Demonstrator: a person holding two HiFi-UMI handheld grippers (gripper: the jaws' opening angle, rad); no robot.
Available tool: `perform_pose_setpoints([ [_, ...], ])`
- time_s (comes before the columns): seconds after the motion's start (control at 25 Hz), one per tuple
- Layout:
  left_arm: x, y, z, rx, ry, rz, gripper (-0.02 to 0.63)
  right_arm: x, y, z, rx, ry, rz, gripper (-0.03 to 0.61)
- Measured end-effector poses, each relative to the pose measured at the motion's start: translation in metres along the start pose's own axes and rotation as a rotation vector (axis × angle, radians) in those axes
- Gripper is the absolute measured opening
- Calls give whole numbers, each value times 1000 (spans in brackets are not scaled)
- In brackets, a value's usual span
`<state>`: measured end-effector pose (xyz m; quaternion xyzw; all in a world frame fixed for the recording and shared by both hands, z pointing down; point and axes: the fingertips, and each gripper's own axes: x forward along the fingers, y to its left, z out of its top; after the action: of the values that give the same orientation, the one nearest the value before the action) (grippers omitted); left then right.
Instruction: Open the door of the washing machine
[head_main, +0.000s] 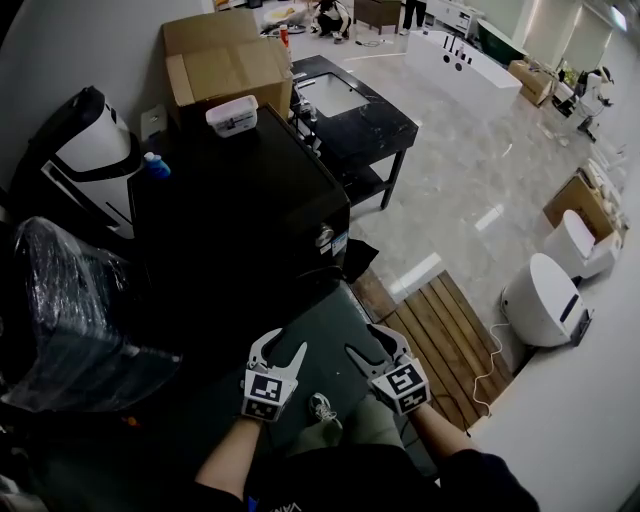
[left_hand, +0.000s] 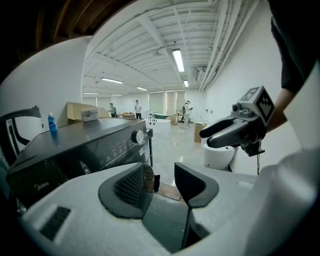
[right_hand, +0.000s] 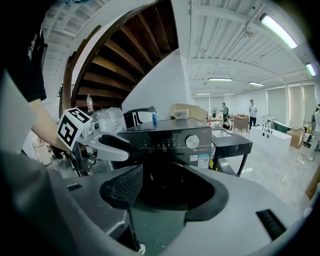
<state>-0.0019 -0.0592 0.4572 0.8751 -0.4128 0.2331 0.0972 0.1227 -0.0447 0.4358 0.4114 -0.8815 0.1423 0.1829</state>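
Washing machine (head_main: 240, 200): black front-loader, left of centre in the head view, just beyond both tools; its front faces them.
Door (right_hand: 172, 177): in the machine's front under the control strip, a dark patch seen between the right tool's jaws; too dark to tell whether it is shut or ajar.
Knob (right_hand: 192, 141): silver, at the right end of the control strip, above the door.
Left tool (head_main: 281, 350): held low in front of the machine, jaws spread apart, nothing between them, touching nothing.
Right tool (head_main: 368, 345): just right of the left one, level with it, jaws wide apart and empty, pointing at the machine's front.
Grey-green slab (head_main: 320, 335): low, near side of the machine, under and between the two tools; cannot tell what it is.
Blue bottle (head_main: 155, 165): upright at the far left corner of the machine's top.
White box (head_main: 232, 115): on the far edge of the top.
Cardboard box (head_main: 225, 65): behind the machine, against the wall.
Table (head_main: 385, 125): black, with a sink set in it, just right of the machine's far end.
Wooden slats (head_main: 440, 330): on the floor, right of the tools.
White round unit (head_main: 540, 300): on the floor, further right, well apart from the machine.
Plastic-wrapped bundle (head_main: 60, 310): left of the machine, near side.
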Motion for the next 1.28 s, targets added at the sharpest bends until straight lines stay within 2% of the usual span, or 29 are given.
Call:
perform_pose_setpoints([
  [0.28, 46, 26, -12, 9, 55, 28, 190, 56, -38, -8, -48, 53, 44, 245],
  [0.64, 105, 67, -8, 30, 112, 182, 195, 134, -100, -21, -198, 143, 196, 253],
  [0.8, 135, 76, -9, 41, 149, 221, 213, 170, -123, -31, -260, 179, 263, 252],
  [0.92, 152, 79, -19, 43, 184, 242, 221, 194, -134, -43, -295, 198, 307, 255],
  [1.16, 180, 86, -47, 110, 268, 285, 233, 235, -152, -74, -324, 222, 357, 255],
  [1.28, 189, 92, -54, 130, 295, 304, 233, 252, -153, -85, -385, 220, 391, 255],
])
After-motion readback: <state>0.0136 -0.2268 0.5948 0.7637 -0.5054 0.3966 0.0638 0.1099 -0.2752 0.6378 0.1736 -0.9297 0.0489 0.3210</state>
